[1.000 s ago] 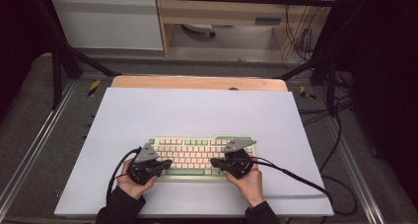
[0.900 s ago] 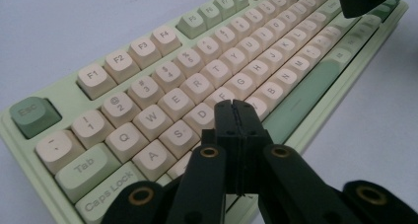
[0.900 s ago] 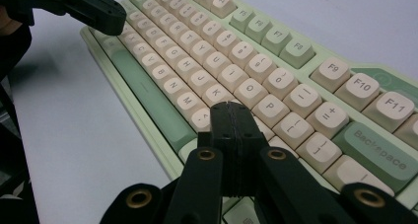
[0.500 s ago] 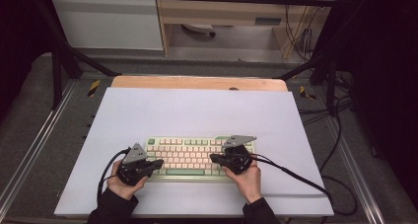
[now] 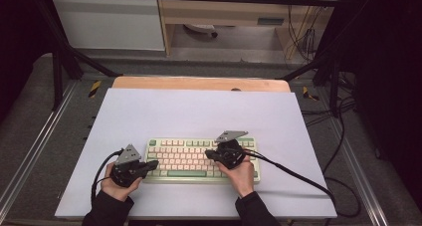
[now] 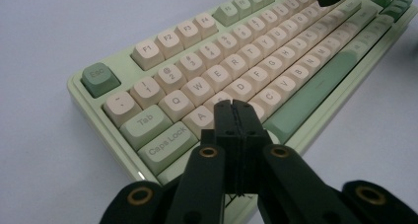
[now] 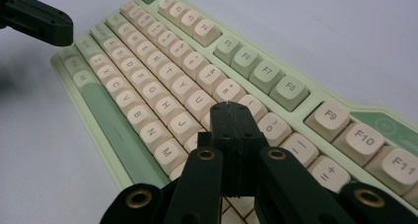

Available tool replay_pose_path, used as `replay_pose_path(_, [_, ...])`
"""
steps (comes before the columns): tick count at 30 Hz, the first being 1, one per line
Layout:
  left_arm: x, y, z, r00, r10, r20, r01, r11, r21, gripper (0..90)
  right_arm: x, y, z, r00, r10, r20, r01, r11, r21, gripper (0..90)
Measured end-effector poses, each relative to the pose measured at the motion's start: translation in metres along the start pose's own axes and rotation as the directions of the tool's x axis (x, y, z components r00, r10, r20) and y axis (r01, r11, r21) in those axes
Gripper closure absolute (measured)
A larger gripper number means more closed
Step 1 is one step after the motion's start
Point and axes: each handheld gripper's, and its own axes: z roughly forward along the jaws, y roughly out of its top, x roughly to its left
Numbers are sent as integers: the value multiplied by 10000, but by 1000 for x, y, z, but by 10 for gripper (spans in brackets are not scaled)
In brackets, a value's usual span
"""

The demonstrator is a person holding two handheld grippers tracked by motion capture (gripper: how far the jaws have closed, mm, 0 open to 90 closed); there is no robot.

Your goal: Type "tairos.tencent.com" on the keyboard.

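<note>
- Your left gripper (image 5: 152,165) sits at the lower left of the high view, at the left end of the keyboard (image 5: 185,158), with its tip just over the keyboard's lower left corner and your hand (image 5: 115,187) behind it near the bottom edge.
- In the left gripper view its fingers (image 6: 224,120) are clenched flat against each other with nothing between them; the tip hangs over the A key region, beside Caps Lock, and you cannot tell whether it touches a keycap.
- The keyboard lies flat on the pale desk (image 5: 199,111), a little below the centre of the high view, nearer your edge than the far one.
- Its long axis runs left to right across the frame, parallel to the desk's near edge. The function row faces the top of the frame and the green space bar (image 5: 186,173) faces the bottom, towards you, so the legends read upright from your side.
- The Esc key (image 5: 152,143) marks the upper left corner of the keyboard in the high view.
- Your right gripper (image 5: 209,154) is right of centre in the high view, over the right half of the keyboard and pointing left along it.
- In the right gripper view its fingers (image 7: 224,123) are also clenched together, empty, with the tip above the keys near the 9 and 0 column.
- A black cable (image 5: 298,178) trails from the right gripper towards the lower right of the frame.
</note>
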Motion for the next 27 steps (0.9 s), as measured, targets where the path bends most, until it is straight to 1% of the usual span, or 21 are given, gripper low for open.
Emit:
replay_pose_path(3, [1, -1, -2, 10000, -10, -25, 10, 10000, -24, 899, 0, 2, 5, 10000, -24, 33, 24, 10000, 59, 900])
replay_pose_path(7, [2, -1, -2, 10000, -32, -50, 32, 10000, -19, 899, -1, 0, 10, 9999, 71, 73, -72, 9998, 198, 900])
replay_pose_path(9, [3, -1, -1, 10000, -25, -46, 25, 10000, -9, 899, -2, 0, 12, 10000, 19, 89, -22, 9997, 263, 900])
replay_pose_path(13, [3, -1, -2, 10000, -19, -76, 19, 10000, -8, 899, -3, -2, 15, 9997, 52, 254, -62, 9991, 419, 900])
replay_pose_path(14, [3, -2, -2, 10000, -22, -77, 22, 10000, -17, 899, -3, -2, 17, 9996, -7, 294, -7, 9989, 467, 900])
replay_pose_path(15, [3, -2, -2, 10000, -23, -75, 23, 10000, -17, 899, -3, -3, 17, 9997, 6, 240, -17, 9989, 462, 900])
replay_pose_path(16, [3, -2, -2, 10000, -18, -76, 18, 10000, -21, 899, -3, -3, 19, 9996, -39, 271, 28, 9991, 419, 900])
replay_pose_path(17, [3, -2, -2, 10000, -15, -75, 15, 10000, -16, 899, -3, -4, 20, 9995, -75, 311, 59, 9988, 492, 900])
replay_pose_path(18, [3, -2, -1, 10000, -7, -77, 7, 10000, -10, 899, -2, -5, 20, 9996, -38, 287, 26, 9990, 437, 900])
replay_pose_path(19, [3, -2, -1, 10000, -5, -74, 5, 10000, -3, 899, -2, -5, 20, 9995, -117, 302, 103, 9990, 444, 900])
replay_pose_path(22, [3, -2, -1, 10000, -9, -94, 9, 10000, 1, 899, -2, -4, 18, 9995, -119, 285, 106, 9989, 452, 900])
replay_pose_path(26, [4, -2, -2, 9999, -38, -109, 37, 10000, -31, 899, 0, -1, 11, 9998, -88, 173, 84, 9997, 224, 900])
replay_pose_path(27, [4, -2, -2, 9999, -37, -113, 36, 10000, -33, 898, 0, -1, 9, 9997, -188, 155, 185, 9997, 177, 900])
